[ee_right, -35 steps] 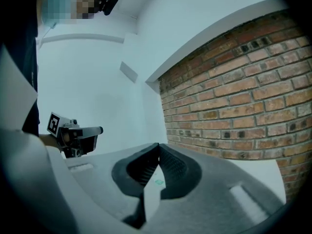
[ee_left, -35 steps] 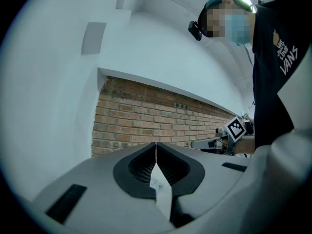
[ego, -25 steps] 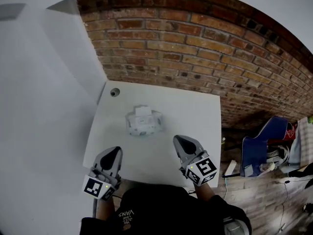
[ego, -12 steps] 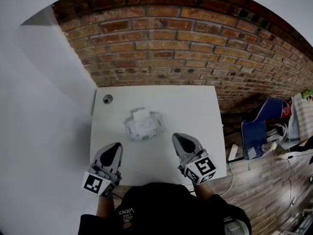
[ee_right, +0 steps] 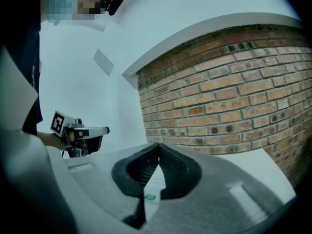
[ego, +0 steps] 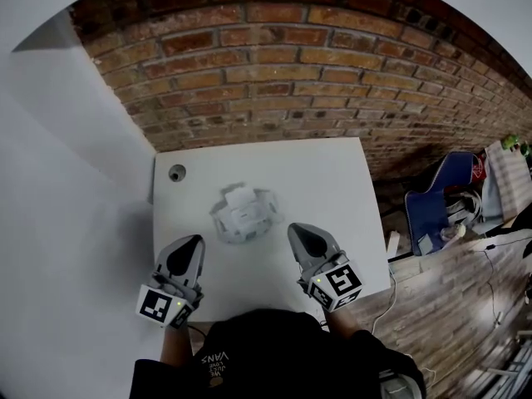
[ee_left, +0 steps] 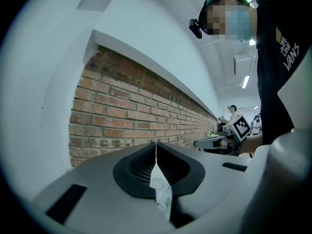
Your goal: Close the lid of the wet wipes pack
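Observation:
The white wet wipes pack (ego: 243,215) lies in the middle of the white table (ego: 332,181), its lid flap (ego: 238,195) lifted toward the far side. My left gripper (ego: 192,242) hovers near the table's front edge, to the pack's near left, jaws shut and empty. To the pack's near right is my right gripper (ego: 297,230), also shut and empty. In the left gripper view the jaw tips meet (ee_left: 156,143) and a sliver of the pack (ee_left: 161,191) shows below them. The right gripper view shows the same: closed tips (ee_right: 158,145), pack (ee_right: 152,189) beyond.
A small grey round fitting (ego: 177,172) sits at the table's far left corner. A brick wall (ego: 291,81) runs behind the table, with a plain white wall at the left. A blue chair (ego: 439,206) and cables stand on the wooden floor to the right.
The head view has swung a little, so the table sits differently in frame. Both grippers stay shut near the front edge, and the pack has not moved.

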A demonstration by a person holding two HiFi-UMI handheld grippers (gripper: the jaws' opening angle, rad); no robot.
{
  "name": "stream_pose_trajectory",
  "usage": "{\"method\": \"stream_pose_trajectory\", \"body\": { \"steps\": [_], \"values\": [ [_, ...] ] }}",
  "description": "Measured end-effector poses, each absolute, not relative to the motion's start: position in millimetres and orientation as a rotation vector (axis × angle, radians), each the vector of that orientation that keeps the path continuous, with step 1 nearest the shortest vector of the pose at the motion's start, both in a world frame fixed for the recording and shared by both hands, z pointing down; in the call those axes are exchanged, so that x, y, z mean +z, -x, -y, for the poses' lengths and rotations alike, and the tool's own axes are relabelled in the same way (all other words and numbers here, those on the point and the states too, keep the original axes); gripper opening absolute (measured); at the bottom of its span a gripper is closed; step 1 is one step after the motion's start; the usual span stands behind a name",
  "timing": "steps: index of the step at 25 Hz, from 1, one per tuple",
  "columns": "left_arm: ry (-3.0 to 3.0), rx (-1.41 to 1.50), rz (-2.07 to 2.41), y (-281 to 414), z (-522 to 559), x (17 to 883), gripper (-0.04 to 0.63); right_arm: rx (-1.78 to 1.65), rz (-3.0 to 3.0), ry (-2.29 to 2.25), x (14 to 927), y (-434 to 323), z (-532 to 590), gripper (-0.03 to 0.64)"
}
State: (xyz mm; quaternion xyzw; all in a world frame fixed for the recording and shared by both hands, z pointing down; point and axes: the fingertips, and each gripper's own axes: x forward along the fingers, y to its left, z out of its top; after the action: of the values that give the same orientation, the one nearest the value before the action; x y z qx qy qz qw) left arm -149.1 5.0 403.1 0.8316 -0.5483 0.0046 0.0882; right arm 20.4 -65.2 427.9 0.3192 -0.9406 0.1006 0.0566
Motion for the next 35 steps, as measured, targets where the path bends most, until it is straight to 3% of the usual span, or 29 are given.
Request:
{"method": "stream_pose_trajectory", "body": {
  "steps": [17, 35],
  "values": [
    [-2.531, 0.072, 1.554, 188.5, 38.7, 454.1, 0.003, 0.413, 2.732, -1.109, 462.2, -1.6, 85.5, -0.002],
    [-2.508, 0.126, 1.399, 184.2, 97.3, 518.7, 0.003, 0.465, 2.677, -1.114, 507.7, 30.0, 116.9, -0.002]
  ]
}}
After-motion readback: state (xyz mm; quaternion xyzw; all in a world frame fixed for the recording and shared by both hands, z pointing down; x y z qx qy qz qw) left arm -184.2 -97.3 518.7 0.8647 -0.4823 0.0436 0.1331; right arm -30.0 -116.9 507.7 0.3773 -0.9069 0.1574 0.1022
